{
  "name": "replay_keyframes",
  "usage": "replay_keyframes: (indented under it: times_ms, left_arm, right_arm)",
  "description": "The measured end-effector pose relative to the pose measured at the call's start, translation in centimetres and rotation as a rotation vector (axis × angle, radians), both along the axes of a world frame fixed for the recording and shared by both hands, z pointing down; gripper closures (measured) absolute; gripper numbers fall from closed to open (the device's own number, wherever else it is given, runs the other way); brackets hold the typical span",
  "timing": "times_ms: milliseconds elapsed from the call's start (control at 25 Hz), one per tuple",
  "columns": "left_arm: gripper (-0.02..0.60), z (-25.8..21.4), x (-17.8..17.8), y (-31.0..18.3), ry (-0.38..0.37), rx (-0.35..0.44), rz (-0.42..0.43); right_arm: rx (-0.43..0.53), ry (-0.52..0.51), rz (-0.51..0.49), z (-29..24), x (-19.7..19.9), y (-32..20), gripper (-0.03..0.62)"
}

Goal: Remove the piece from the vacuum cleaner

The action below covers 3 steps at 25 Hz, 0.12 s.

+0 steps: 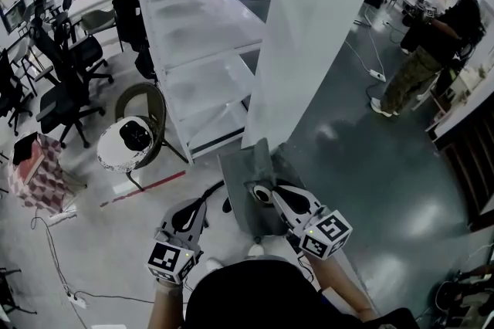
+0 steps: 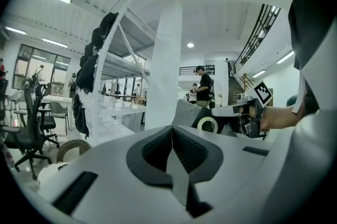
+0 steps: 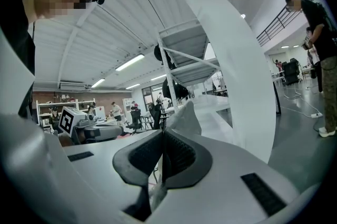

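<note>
With the right gripper (image 3: 162,139) clenched on the grey sheet-like piece (image 1: 241,173), which hangs above the floor (image 1: 370,165) just beside the left gripper (image 2: 172,139), whose jaws are pressed together on nothing visible, best keep that pinch firm and draw it clear steadily, without twisting.

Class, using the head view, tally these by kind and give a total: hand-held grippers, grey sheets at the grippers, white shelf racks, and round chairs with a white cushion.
Grippers: 2 (left gripper, right gripper)
Grey sheet: 1
White shelf rack: 1
Round chair with a white cushion: 1
Total: 5
</note>
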<state>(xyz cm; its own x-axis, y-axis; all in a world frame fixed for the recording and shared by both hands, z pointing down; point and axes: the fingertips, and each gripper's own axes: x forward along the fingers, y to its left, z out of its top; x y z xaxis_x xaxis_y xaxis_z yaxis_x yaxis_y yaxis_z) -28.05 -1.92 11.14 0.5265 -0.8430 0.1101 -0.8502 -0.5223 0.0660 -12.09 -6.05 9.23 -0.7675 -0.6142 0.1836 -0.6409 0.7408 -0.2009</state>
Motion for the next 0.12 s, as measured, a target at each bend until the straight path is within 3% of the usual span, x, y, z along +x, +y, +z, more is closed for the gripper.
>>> replay_keyframes:
  times_ms: [120]
  left_arm:
    - [0.563, 0.07, 0.15, 0.08, -0.008, 0.003, 0.005]
  right_arm:
    - [-0.001, -0.005, -0.008, -0.12, -0.25, -0.01, 0.548]
